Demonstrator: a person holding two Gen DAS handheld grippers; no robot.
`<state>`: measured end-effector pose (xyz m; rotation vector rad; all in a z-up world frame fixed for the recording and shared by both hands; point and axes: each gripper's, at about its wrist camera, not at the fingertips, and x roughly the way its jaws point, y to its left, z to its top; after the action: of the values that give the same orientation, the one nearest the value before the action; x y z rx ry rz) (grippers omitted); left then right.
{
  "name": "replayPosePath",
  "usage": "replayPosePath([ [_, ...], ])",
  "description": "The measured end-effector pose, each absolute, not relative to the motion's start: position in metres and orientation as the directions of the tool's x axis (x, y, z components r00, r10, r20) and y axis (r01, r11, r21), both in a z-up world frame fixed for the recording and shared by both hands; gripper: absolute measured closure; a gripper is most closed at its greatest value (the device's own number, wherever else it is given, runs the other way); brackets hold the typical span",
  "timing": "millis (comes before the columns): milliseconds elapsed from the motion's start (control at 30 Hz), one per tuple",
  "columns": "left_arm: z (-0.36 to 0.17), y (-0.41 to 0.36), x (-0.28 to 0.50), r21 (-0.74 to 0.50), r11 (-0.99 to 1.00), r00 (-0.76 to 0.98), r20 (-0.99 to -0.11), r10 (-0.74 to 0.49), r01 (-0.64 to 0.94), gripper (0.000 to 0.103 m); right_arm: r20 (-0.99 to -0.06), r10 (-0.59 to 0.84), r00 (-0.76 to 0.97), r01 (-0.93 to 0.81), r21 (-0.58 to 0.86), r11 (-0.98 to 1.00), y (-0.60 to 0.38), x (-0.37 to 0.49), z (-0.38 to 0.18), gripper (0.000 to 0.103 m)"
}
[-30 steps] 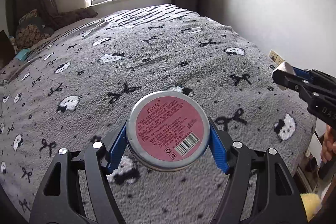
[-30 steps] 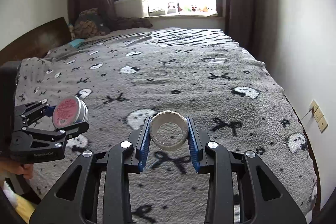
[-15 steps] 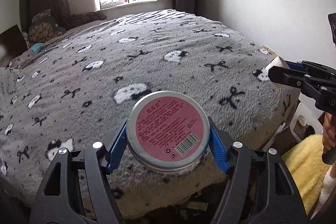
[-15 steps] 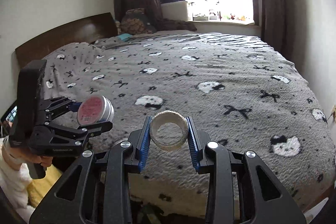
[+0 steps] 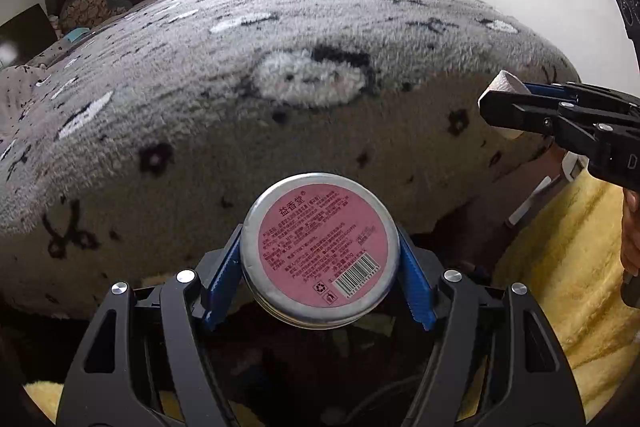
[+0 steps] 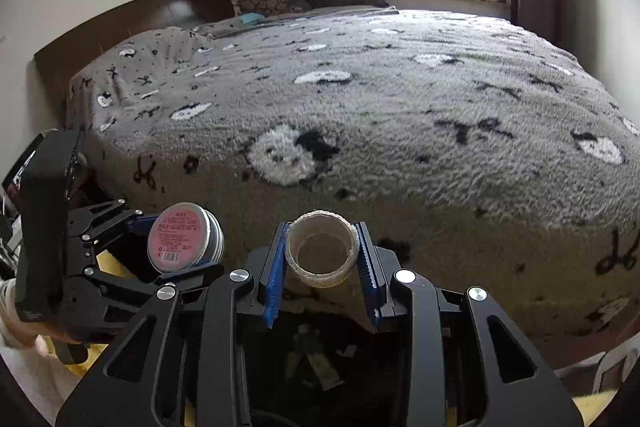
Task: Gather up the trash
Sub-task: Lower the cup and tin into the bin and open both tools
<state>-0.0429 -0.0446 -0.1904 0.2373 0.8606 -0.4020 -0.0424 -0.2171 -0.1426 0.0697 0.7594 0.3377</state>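
My left gripper [image 5: 320,259] is shut on a round metal tin with a pink label [image 5: 322,251], held off the foot edge of the bed over a dark space. The tin also shows in the right wrist view [image 6: 184,243], low left. My right gripper [image 6: 322,255] is shut on a near-empty tape roll, a cardboard ring [image 6: 322,253], held just below the bed's edge. In the left wrist view that gripper [image 5: 516,111] shows at the right with the pale roll [image 5: 502,89] between its fingers.
A grey fleece blanket with white faces and black bows [image 6: 400,115] covers the bed. A dark bin-like space with scraps [image 6: 320,359] lies under the right gripper. A yellow rug [image 5: 568,267] lies on the floor at right. The wooden headboard [image 6: 132,23] is at the far left.
Both grippers have drawn back and dropped from over the bed to below its foot edge, each keeping its object. The bed's edge now fills the views and the dark space below shows.
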Motion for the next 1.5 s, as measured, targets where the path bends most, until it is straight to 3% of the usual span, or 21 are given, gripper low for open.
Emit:
replayPosePath([
  [300,-0.272,-0.033,-0.045,-0.039,0.93,0.435,-0.876,-0.208,0.367,0.036,-0.78,0.333,0.53,-0.227,0.248,0.942,-0.206,-0.039,-0.217,0.069],
  [700,-0.33,-0.03,-0.026,-0.109,0.926,0.239,-0.949,-0.205,0.36,0.036,-0.87,0.386,0.305,-0.165,0.352,0.922,-0.192,-0.02,-0.289,0.069],
  [1033,-0.349,-0.039,-0.025,-0.141,0.915,0.15,-0.966,-0.211,0.378,0.036,-0.89,0.369,0.269,-0.146,0.341,0.929,-0.189,-0.018,-0.297,0.067],
  [1133,-0.35,-0.039,-0.026,-0.141,0.915,0.149,-0.966,-0.21,0.378,0.028,-0.904,0.341,0.256,-0.134,0.316,0.939,-0.186,-0.009,-0.3,0.067],
  [1200,-0.349,-0.04,-0.026,-0.139,0.914,0.154,-0.965,-0.211,0.38,0.024,-0.913,0.319,0.256,-0.117,0.298,0.947,-0.187,-0.007,-0.302,0.062],
  [1267,-0.346,-0.039,-0.026,-0.136,0.915,0.154,-0.966,-0.207,0.379,0.02,-0.914,0.306,0.265,-0.1,0.289,0.952,-0.184,-0.008,-0.305,0.043],
  [1500,-0.343,-0.037,-0.023,-0.132,0.919,0.159,-0.966,-0.203,0.371,0.012,-0.911,0.287,0.297,-0.064,0.281,0.958,-0.194,-0.006,-0.301,0.018],
])
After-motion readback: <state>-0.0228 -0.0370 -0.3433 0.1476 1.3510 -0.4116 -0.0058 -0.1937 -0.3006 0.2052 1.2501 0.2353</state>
